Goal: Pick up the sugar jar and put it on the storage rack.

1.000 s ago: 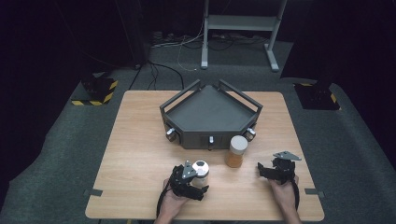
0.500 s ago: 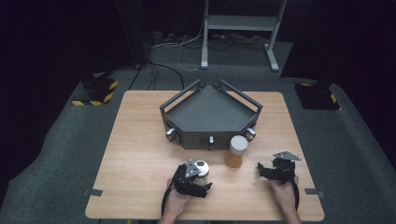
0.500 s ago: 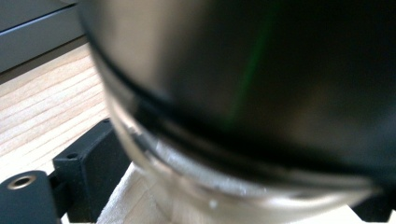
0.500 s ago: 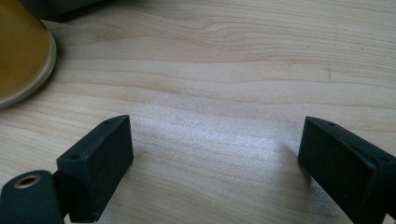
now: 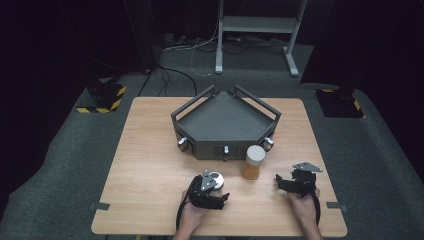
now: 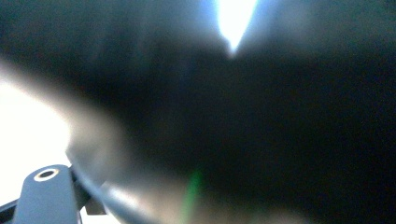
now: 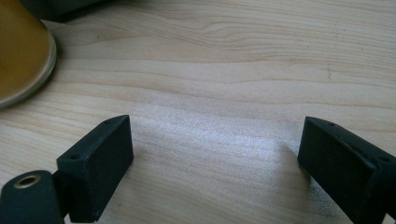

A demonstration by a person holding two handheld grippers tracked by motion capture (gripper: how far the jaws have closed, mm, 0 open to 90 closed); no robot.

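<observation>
On the wooden table (image 5: 150, 165), the right gripper (image 7: 212, 163) rests low with its jaws spread wide apart and nothing but bare wood grain between them. Ahead of its left jaw and off to that side stands an amber jar (image 5: 252, 162) with a pale lid; in the right gripper view only the jar's rounded amber base shows, clear of the jaw and not touching it. The left gripper (image 5: 210, 192) lies near the table's front edge in the person's left hand (image 5: 192, 215), and a small round white object (image 5: 215, 181) sits right at its jaw end; whether the jaws are around it or merely against it I cannot tell, since the left gripper view is a dark blur at close range. Beyond both grippers, past the jar, a dark angular tray (image 5: 225, 122) with raised rails sits mid-table, the jar just beside its front wall.
</observation>
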